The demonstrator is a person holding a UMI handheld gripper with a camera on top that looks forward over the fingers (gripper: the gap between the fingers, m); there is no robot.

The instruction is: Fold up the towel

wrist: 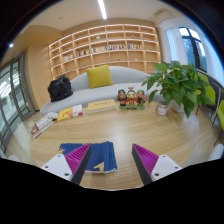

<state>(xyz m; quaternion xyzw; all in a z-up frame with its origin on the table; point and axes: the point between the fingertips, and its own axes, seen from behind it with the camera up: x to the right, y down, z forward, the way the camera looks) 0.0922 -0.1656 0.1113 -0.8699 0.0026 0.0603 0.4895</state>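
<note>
A blue towel lies folded on the wooden table, with a yellow mark near its near edge. It sits just ahead of my left finger and partly between the fingers. My gripper is open above the table, its magenta pads spread wide apart, touching nothing. The right finger is clear of the towel.
Beyond the table stand a potted plant, small figurines, a yellow box and books. A grey sofa with a yellow cushion and a black bag sits before wall shelves.
</note>
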